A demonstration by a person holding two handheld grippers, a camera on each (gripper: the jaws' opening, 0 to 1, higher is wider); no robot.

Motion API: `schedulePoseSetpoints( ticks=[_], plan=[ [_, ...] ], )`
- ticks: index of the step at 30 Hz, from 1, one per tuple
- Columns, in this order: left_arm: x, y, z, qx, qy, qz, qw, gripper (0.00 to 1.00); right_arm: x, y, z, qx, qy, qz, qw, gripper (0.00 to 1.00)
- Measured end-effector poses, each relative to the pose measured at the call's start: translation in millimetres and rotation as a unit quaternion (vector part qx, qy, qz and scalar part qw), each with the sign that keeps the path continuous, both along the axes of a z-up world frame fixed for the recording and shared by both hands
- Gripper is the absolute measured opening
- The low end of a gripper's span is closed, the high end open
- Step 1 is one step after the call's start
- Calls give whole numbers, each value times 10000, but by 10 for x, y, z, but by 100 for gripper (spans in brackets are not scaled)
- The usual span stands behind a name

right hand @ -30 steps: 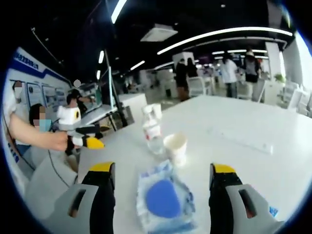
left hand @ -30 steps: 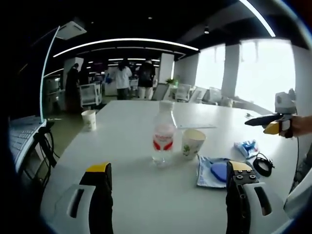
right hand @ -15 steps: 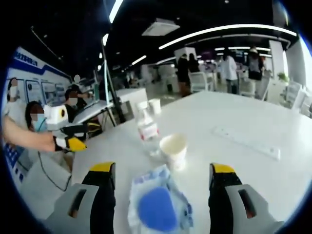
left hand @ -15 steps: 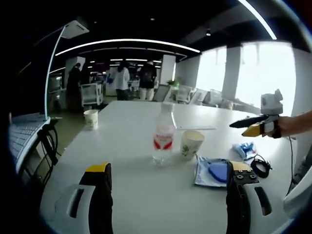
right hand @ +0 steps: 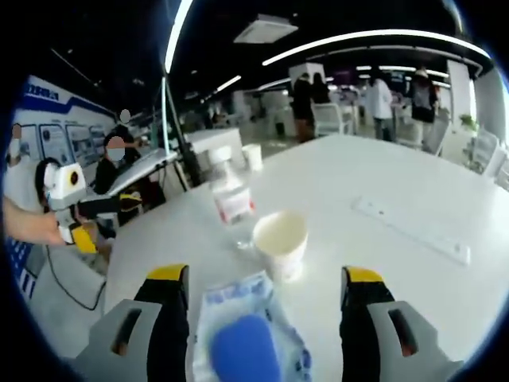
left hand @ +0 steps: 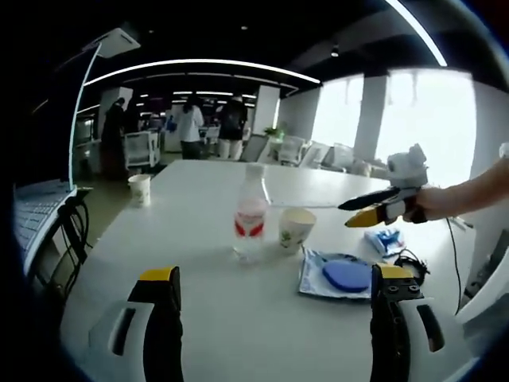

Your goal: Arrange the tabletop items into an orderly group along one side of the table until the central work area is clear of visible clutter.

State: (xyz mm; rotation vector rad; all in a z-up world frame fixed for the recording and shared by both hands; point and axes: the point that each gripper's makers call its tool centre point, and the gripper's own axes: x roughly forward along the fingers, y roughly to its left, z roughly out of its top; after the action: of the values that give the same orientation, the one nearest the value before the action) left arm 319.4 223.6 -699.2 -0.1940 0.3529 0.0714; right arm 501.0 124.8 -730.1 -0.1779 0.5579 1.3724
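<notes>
Your left tongs (left hand: 274, 326) stand spread wide above the white table (left hand: 199, 318), with nothing between the two jaws. Ahead of them, near the middle of the table, a clear water bottle (left hand: 250, 215) with a red label stands upright, and a paper cup (left hand: 293, 231) stands just beside it on the right. Nearer to you and further right lies a flat plastic packet (left hand: 338, 274) with a blue disc showing through it. Beyond that packet sits a smaller blue and white wrapper (left hand: 385, 240), with a coiled black cable (left hand: 407, 259) next to it. A second paper cup (left hand: 140, 189) stands well apart, near the far left edge.

Your right tongs (right hand: 258, 326) are also spread open and hold nothing. In the right gripper view the packet (right hand: 242, 338) lies between the jaws at the bottom, the cup (right hand: 280, 243) just behind it, and the bottle (right hand: 230, 199) beyond that. A long white power strip (right hand: 409, 231) lies flat on the table to the right. The right tongs also reach into the left gripper view (left hand: 372, 208) from the right, above the small wrapper, and the left tongs (right hand: 75, 223) show at the left edge of the right gripper view.
</notes>
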Motion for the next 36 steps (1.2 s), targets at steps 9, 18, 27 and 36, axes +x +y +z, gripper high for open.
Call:
schedulePoseSetpoints(
  ticks=[9, 18, 27, 36],
  plan=[
    [-192, -56, 41, -117, 16, -80, 9999, 97, 67, 138, -36, -65, -7, 24, 10000, 76],
    [-318, -79, -56, -85, 182, -322, 9993, 97, 71, 224, -139, -269, -6, 68, 9996, 75],
    [-332, -134, -59, -117, 194, -618, 9978, 97, 38, 399, -233, -483, -59, 319, 9983, 73],
    [-361, -196, -167, -293, 284, -670, 9969, 97, 49, 500, -424, -822, -47, 365, 9959, 72]
  ],
)
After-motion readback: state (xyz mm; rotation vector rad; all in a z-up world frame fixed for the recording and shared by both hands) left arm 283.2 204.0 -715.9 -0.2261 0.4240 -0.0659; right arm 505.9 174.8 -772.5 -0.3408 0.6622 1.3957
